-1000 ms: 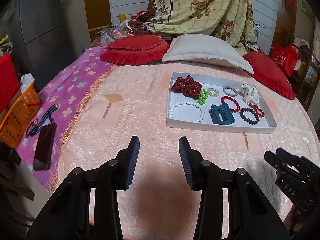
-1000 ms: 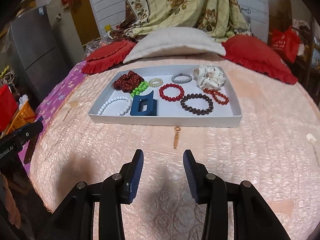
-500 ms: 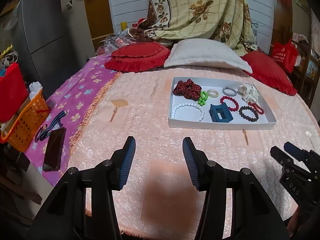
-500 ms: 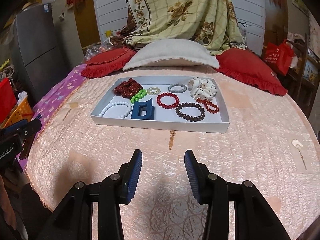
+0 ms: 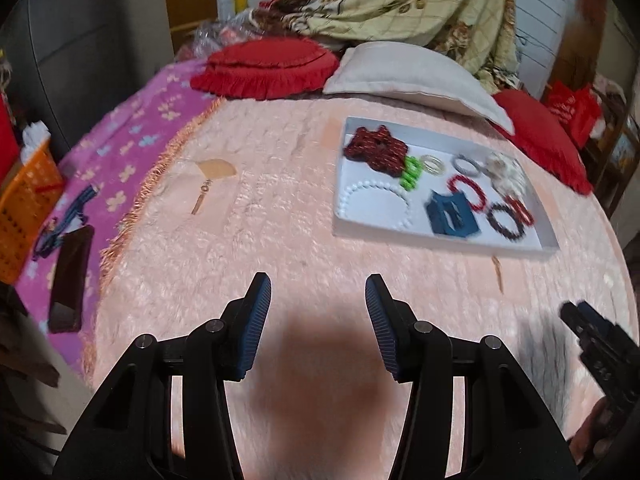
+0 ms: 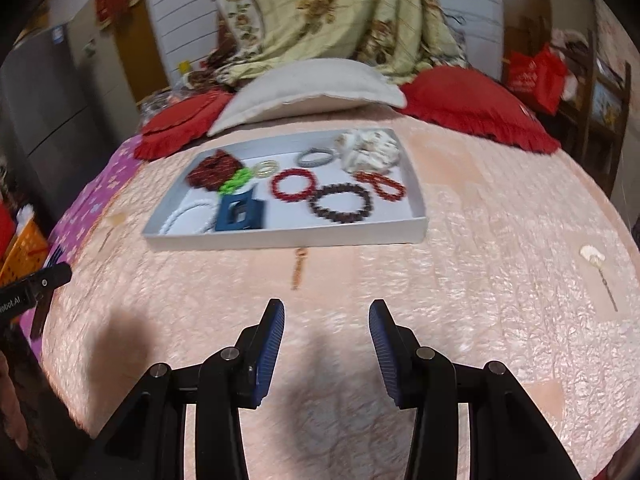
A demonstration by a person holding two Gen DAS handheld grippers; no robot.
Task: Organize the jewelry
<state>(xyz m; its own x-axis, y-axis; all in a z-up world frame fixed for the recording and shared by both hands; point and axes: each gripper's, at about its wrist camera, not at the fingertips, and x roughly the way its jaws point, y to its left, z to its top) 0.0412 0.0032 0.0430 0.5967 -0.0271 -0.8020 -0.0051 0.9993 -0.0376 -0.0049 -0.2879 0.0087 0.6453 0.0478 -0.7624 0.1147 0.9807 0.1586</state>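
We hold left hand-held gripper spread wider than a second ago, empty | right hand-held gripper spread, empty | jewelry tray ahead on the bed, apart | frames blurred, probably approaching; sorting unstarted.

The left gripper is black with two blue ridged pads and round silver screws. The right gripper looks the same. White letters mark one gripper at nine o'clock.
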